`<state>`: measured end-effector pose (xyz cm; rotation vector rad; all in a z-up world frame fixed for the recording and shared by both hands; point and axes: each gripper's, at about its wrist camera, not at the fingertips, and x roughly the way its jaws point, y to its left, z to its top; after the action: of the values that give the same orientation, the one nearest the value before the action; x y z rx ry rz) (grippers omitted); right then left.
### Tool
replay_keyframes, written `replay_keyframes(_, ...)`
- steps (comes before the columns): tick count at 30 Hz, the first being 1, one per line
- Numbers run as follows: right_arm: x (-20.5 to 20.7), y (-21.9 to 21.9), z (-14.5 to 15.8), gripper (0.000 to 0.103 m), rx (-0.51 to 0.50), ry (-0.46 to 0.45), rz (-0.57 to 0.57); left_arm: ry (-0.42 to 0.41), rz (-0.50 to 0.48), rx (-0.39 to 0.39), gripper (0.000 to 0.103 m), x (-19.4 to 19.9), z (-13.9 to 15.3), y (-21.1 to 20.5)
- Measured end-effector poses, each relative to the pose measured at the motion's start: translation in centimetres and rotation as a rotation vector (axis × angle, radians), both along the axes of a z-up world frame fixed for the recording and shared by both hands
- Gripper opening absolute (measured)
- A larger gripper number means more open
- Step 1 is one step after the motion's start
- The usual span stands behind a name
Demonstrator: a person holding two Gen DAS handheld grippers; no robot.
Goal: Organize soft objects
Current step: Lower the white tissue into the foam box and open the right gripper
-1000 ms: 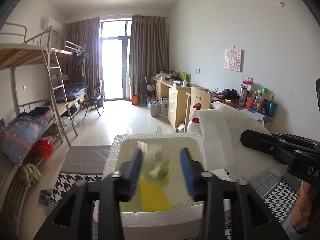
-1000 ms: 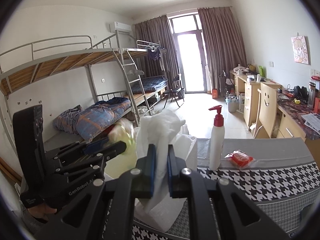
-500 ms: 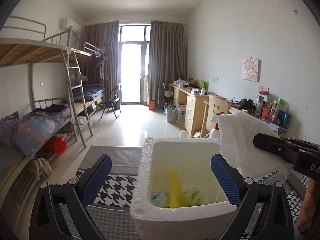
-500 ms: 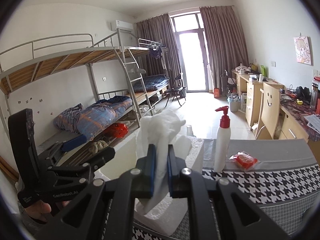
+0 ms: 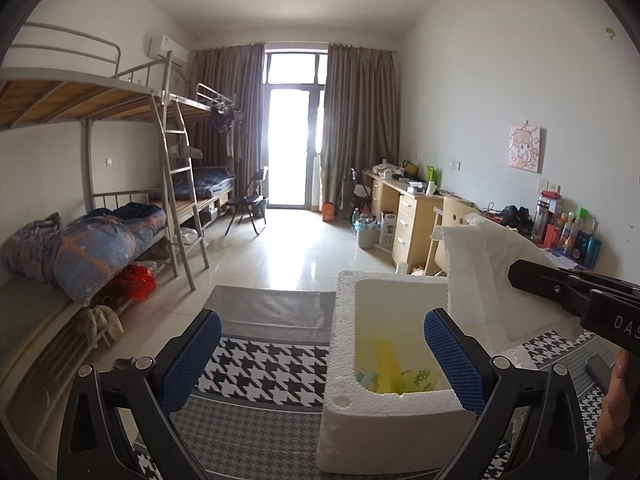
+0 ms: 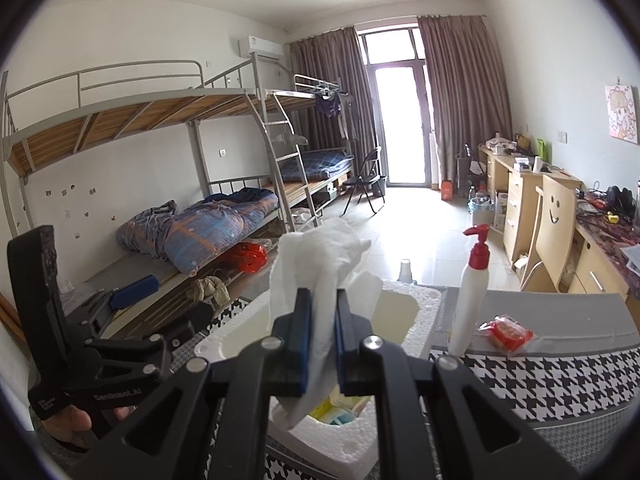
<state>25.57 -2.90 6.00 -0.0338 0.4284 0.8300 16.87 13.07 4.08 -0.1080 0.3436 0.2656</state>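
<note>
The right gripper [image 6: 320, 344] was clamped on a white tissue [image 6: 320, 264], held above the foam box [image 5: 344, 360]. The left gripper [image 5: 320, 364] was spread wide, nothing gripped, beside the box. Yellow and green soft packets [image 5: 390, 372] were seen inside, on the houndstooth cloth [image 5: 256, 360].

A table covered in black-and-white houndstooth cloth [image 6: 560, 384] with a grey border carries 3 things: a white foam box [image 5: 360, 428], an upright white pump bottle with red top [image 6: 470, 292], and just beside it a small red packet [image 6: 507, 330].
</note>
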Motion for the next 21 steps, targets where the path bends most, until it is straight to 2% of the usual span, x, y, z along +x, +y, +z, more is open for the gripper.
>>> replay_keyframes(12,0.7,0.4,-0.4,0.014,-0.01,0.03,0.024,-0.021,0.024,0.03,0.102,-1.3,-0.4,0.1)
replay_keyframes(21,0.9,1.4,-0.4,0.014,-0.036,0.036,0.022,-0.032,0.013,0.023,0.102,-1.9,-0.9,0.0)
